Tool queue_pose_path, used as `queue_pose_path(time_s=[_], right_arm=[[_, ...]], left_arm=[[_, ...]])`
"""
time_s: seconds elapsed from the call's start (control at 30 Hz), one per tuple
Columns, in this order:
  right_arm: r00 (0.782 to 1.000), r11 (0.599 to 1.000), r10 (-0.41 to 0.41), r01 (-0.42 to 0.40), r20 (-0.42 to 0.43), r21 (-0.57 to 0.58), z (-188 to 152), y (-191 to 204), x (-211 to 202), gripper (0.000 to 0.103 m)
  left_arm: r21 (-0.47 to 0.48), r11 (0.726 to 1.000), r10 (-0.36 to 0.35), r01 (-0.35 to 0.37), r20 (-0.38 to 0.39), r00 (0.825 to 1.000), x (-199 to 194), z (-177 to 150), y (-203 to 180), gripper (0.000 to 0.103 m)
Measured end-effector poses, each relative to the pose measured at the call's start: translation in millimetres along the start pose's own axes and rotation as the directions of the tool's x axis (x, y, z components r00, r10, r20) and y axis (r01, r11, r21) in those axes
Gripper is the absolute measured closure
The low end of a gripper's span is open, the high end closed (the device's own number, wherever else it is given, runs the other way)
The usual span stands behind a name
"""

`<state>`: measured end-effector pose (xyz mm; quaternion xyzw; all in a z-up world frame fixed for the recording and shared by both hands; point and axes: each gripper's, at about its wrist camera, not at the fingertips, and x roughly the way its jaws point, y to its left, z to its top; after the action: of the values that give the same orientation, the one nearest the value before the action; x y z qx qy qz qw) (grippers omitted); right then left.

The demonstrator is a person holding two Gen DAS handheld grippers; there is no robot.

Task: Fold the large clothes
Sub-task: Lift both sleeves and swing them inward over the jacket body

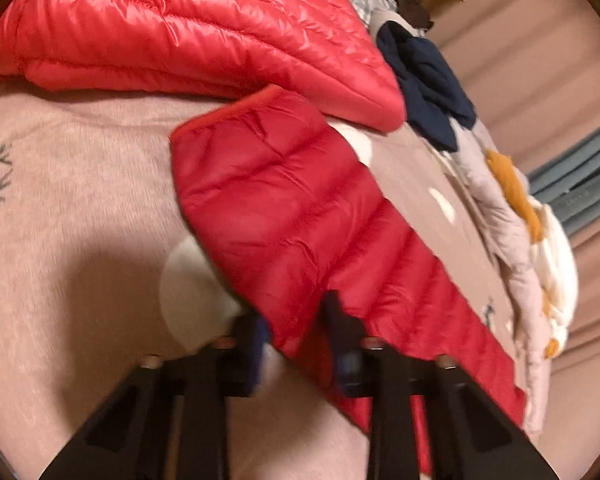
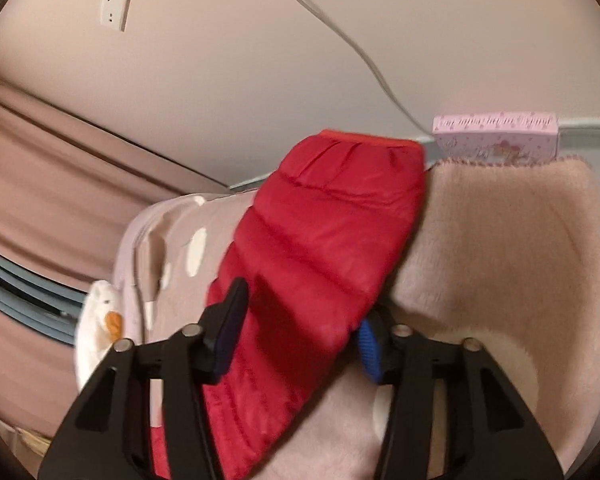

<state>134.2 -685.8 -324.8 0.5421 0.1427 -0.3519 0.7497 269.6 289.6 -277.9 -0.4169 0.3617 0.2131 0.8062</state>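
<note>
Broadly, a pinkish fleece blanket with white dots and small deer prints covers the bed. On it lies a red down jacket, body bunched at the far side, one quilted sleeve stretched toward both cameras. Navy clothing is heaped beside the jacket.

Left gripper: jaws narrowly apart, the sleeve's edge between the fingers; blur hides whether the pads press.

Right gripper: jaws parted, straddling the sleeve, blue pad clear of the fabric.

Small items: pink box at the blanket's far edge, white duck plush at the bedside.
</note>
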Motion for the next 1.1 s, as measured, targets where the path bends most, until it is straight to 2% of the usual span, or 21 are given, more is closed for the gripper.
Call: queue_pose_path(time_s=[0.03, 0.07, 0.1, 0.2, 0.27, 0.33, 0.37, 0.4, 0.43, 0.53, 0.63, 0.67, 0.73, 0.8, 0.83, 0.87, 0.9, 1.0, 1.1], right_arm=[[1.000, 1.000, -0.027, 0.027, 0.004, -0.009, 0.5, -0.5, -1.3, 0.081], [0.999, 0.998, -0.052, 0.052, 0.009, -0.020, -1.3, 2.2, -0.7, 0.083], [0.998, 0.998, -0.060, 0.061, 0.015, -0.036, -2.5, 5.2, -2.6, 0.090], [0.995, 0.991, -0.095, 0.099, 0.043, -0.088, -4.0, 24.1, -10.2, 0.094], [0.993, 0.984, -0.097, 0.106, 0.067, -0.145, -2.5, 37.5, -23.0, 0.095], [0.991, 0.965, -0.068, 0.094, 0.112, -0.243, -5.7, 74.0, -42.4, 0.095], [0.991, 0.958, -0.051, 0.083, 0.122, -0.274, -4.9, 80.2, -51.3, 0.095], [0.991, 0.943, -0.012, 0.056, 0.136, -0.329, -10.3, 105.1, -65.9, 0.095], [0.989, 0.930, 0.018, 0.036, 0.144, -0.365, -14.9, 112.6, -85.2, 0.095], [0.983, 0.878, 0.118, -0.037, 0.142, -0.477, -39.4, 161.9, -115.8, 0.095], [0.969, 0.793, 0.235, -0.146, 0.076, -0.591, -86.3, 217.4, -144.3, 0.095], [0.963, 0.751, 0.266, -0.184, 0.035, -0.634, -110.9, 240.7, -152.0, 0.095], [0.955, 0.692, 0.295, -0.236, -0.031, -0.682, -149.2, 268.1, -156.1, 0.095], [0.936, 0.601, 0.322, -0.319, -0.143, -0.733, -204.1, 300.2, -158.4, 0.095], [0.929, 0.571, 0.325, -0.343, -0.178, -0.746, -220.0, 306.1, -156.6, 0.095], [0.915, 0.510, 0.324, -0.384, -0.242, -0.770, -254.5, 317.8, -155.5, 0.095], [0.907, 0.464, 0.313, -0.404, -0.281, -0.788, -280.7, 323.6, -153.7, 0.095], [0.893, 0.355, 0.239, -0.445, -0.381, -0.822, -349.3, 325.2, -139.7, 0.095], [0.872, 0.329, 0.152, -0.488, -0.465, -0.808, -382.6, 312.4, -108.3, 0.092]], left_arm=[[0.017, 1.000, 0.017, -0.017, 0.014, 1.000, 0.1, -1.2, -3.1, 0.087], [0.045, 0.998, 0.039, -0.041, 0.035, 0.999, -0.7, -3.6, -8.1, 0.089], [0.072, 0.995, 0.058, -0.062, 0.056, 0.997, -3.4, -6.4, -9.9, 0.090], [0.185, 0.969, 0.137, -0.160, 0.134, 0.981, -12.6, -16.3, -28.1, 0.094], [0.238, 0.951, 0.151, -0.197, 0.196, 0.969, -24.6, -19.7, -41.9, 0.095], [0.273, 0.941, 0.135, -0.201, 0.243, 0.961, -38.0, -19.7, -51.2, 0.095], [0.303, 0.930, 0.122, -0.206, 0.276, 0.954, -48.7, -20.0, -59.7, 0.095], [0.322, 0.923, 0.111, -0.209, 0.298, 0.948, -55.8, -20.6, -64.7, 0.095], [0.340, 0.917, 0.096, -0.209, 0.318, 0.943, -64.6, -20.2, -69.2, 0.095], [0.354, 0.922, 0.028, -0.159, 0.348, 0.937, -92.3, -17.5, -76.2, 0.095], [0.356, 0.930, -0.043, -0.089, 0.347, 0.937, -115.7, -15.0, -78.1, 0.095], [0.354, 0.932, -0.056, -0.075, 0.347, 0.936, -120.3, -14.8, -79.7, 0.095], [0.372, 0.927, -0.088, -0.053, 0.353, 0.932, -129.0, -19.0, -80.4, 0.095], [0.391, 0.919, -0.102, -0.053, 0.366, 0.925, -135.5, -24.5, -82.1, 0.095], [0.396, 0.917, -0.105, -0.052, 0.365, 0.925, -137.8, -26.0, -81.0, 0.095], [0.399, 0.915, -0.105, -0.053, 0.364, 0.926, -139.0, -27.0, -81.1, 0.095], [0.402, 0.914, -0.105, -0.053, 0.360, 0.927, -140.6, -27.3, -80.0, 0.095], [0.436, 0.898, -0.109, -0.064, 0.361, 0.926, -143.5, -31.8, -80.8, 0.095], [0.494, 0.867, -0.148, -0.060, 0.371, 0.917, -149.0, -40.3, -82.4, 0.095]])
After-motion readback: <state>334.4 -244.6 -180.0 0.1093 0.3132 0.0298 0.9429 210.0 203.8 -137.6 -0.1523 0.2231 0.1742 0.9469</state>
